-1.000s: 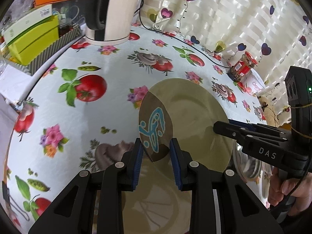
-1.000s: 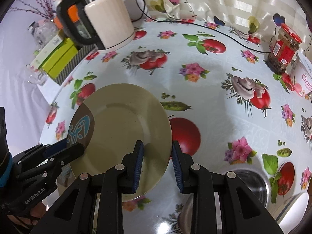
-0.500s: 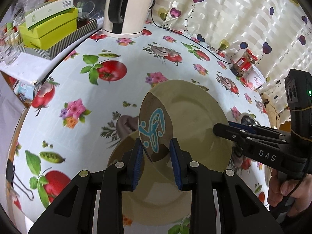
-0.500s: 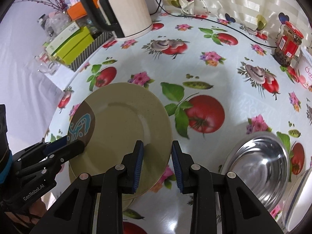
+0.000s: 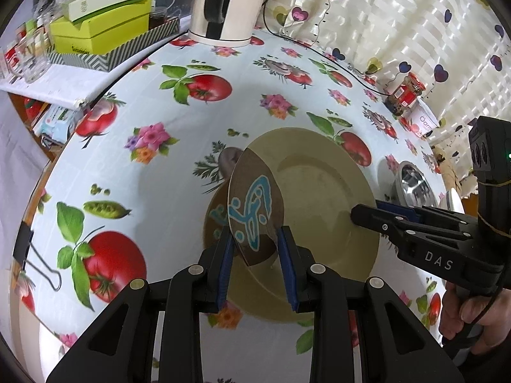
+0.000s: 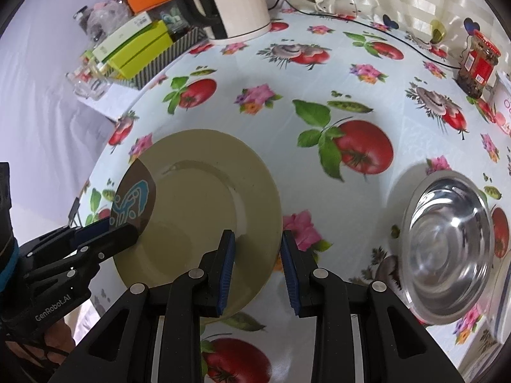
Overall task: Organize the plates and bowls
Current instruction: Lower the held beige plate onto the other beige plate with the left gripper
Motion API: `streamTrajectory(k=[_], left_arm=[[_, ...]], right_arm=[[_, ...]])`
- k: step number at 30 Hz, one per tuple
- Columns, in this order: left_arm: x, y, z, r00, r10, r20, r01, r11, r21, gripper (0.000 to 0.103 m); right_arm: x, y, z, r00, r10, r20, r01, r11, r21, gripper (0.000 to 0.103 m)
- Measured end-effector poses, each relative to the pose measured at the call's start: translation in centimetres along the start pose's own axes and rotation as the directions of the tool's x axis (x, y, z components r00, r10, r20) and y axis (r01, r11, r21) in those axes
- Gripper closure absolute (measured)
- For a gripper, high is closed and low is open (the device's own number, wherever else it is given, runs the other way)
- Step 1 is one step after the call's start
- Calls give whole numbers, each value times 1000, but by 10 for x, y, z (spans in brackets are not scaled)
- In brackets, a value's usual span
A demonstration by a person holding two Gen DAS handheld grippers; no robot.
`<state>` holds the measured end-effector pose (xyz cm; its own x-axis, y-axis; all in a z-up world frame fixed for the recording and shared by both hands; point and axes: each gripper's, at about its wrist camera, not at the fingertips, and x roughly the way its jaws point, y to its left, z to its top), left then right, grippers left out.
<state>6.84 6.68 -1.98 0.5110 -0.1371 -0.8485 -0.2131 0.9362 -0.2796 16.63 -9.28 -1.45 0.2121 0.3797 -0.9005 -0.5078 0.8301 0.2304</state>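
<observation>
A beige plate (image 5: 319, 198) with a brown patch and blue pattern on its rim is held between both grippers, low over a second beige plate (image 5: 217, 220) that lies on the table beneath it. My left gripper (image 5: 255, 252) is shut on the plate's patterned edge. My right gripper (image 6: 258, 255) is shut on the opposite rim of the same plate (image 6: 204, 204). A steel bowl (image 6: 447, 233) sits on the table to the right; it also shows in the left wrist view (image 5: 415, 185).
A white kettle (image 6: 236, 0) with its cord stands at the table's back. Green boxes (image 5: 102, 28) sit in a striped tray at the back left. A red-lidded jar (image 6: 479, 63) stands at the back right. A black binder clip (image 5: 28, 252) lies at the left edge.
Both grippers have carried the plate toward the near left of the table and lowered it over the second plate. The steel bowl has come fully into the right wrist view.
</observation>
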Motion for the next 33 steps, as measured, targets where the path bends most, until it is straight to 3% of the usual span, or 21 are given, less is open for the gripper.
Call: streamTrajectory(k=[14,33], left_arm=[[1,10,-10,1000,19,-16,-19,1000,-14,74],[2,14,-14,999,32,-7,-32,999,-26,74]], right_arm=[[16,13,-8,999,-1,-43,0,1000,-23,74],[17,16,-12,999,-8,-36,6,999,-45,71]])
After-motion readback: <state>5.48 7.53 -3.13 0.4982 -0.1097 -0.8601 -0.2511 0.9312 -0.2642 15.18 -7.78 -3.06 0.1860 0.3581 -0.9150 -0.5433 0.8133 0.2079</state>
